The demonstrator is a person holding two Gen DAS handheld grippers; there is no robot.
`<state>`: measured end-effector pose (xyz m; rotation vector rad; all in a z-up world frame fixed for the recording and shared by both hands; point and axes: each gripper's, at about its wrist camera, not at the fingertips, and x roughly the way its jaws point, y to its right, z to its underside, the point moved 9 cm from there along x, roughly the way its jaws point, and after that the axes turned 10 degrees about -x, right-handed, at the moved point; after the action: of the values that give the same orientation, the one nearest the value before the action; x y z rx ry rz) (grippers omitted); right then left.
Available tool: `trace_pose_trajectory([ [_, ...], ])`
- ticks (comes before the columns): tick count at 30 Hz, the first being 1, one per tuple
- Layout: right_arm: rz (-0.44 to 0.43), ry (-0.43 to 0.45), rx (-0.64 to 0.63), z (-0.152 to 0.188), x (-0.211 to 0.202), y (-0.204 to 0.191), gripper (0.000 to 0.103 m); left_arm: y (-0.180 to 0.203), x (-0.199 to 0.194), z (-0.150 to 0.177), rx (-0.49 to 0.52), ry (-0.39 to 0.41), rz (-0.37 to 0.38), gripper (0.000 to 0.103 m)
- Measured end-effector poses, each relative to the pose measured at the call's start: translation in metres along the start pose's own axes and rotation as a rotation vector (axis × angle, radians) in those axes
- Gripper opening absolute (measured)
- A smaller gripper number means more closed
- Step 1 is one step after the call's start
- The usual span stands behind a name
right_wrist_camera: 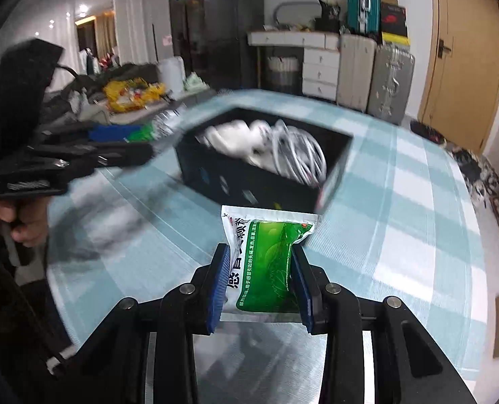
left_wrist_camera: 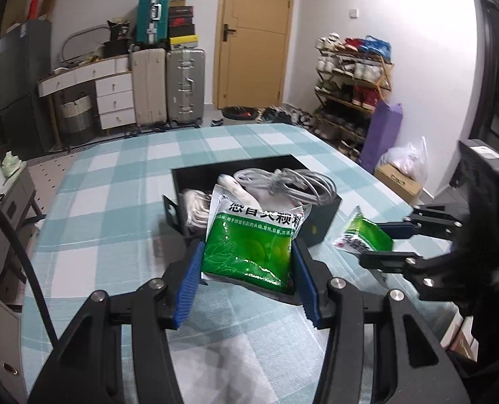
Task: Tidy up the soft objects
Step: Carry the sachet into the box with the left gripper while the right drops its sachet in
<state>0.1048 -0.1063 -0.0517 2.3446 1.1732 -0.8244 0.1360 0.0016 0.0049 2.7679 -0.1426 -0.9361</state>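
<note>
In my left gripper [left_wrist_camera: 247, 266] I am grasping a green and white medicine sachet [left_wrist_camera: 252, 235], its two sides pinched between the blue pads, and it hangs clear of the worktop [left_wrist_camera: 107, 202], in front of the black storage box [left_wrist_camera: 320, 217]. My right gripper [right_wrist_camera: 261, 282] is clenched on a second sachet of the same kind [right_wrist_camera: 269, 256], which stands upright between the fingers with its white top edge and printed characters showing above the pads. This one too is held just in front of the box, near its closest corner.

The box sits on the worktop, which is covered by a teal and white checked cloth [right_wrist_camera: 401, 202]. Inside it lie a coil of white cable [left_wrist_camera: 300, 181] toward one end and white bundled soft items [left_wrist_camera: 195, 205] toward the other; I cannot tell exactly what those are.

From the left wrist view, my right gripper comes in from the right edge with its sachet held low beside the box. From the right wrist view, my left gripper is blurred at the left edge, with my hand [right_wrist_camera: 23, 225] gripping its handle.
</note>
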Motion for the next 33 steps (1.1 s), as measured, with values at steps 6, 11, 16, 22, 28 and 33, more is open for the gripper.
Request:
trace_pose_trajectory([
  [6, -0.016, 0.097, 0.045, -0.024, -0.013, -0.005, 0.036, -0.017, -0.001, -0.012, -0.042, 0.027, -0.036, 0.051],
  [11, -0.004, 0.158, 0.109, -0.041, -0.02, 0.004, 0.036, -0.026, 0.002, -0.022, -0.053, 0.043, -0.067, 0.051],
  [16, 0.013, 0.194, 0.146, -0.058, -0.025, 0.014, 0.036, -0.027, 0.01, -0.035, -0.054, 0.057, -0.072, 0.051],
  [22, 0.038, 0.223, 0.154, -0.078, -0.027, 0.025, 0.036, -0.025, 0.022, -0.045, -0.051, 0.06, -0.063, 0.051],
  [28, 0.062, 0.214, 0.175, -0.091, -0.013, 0.04, 0.036, -0.026, 0.04, -0.051, -0.062, 0.049, -0.062, 0.051],
  [33, 0.077, 0.191, 0.176, -0.096, 0.006, 0.052, 0.036, -0.025, 0.057, -0.054, -0.072, 0.031, -0.057, 0.051],
])
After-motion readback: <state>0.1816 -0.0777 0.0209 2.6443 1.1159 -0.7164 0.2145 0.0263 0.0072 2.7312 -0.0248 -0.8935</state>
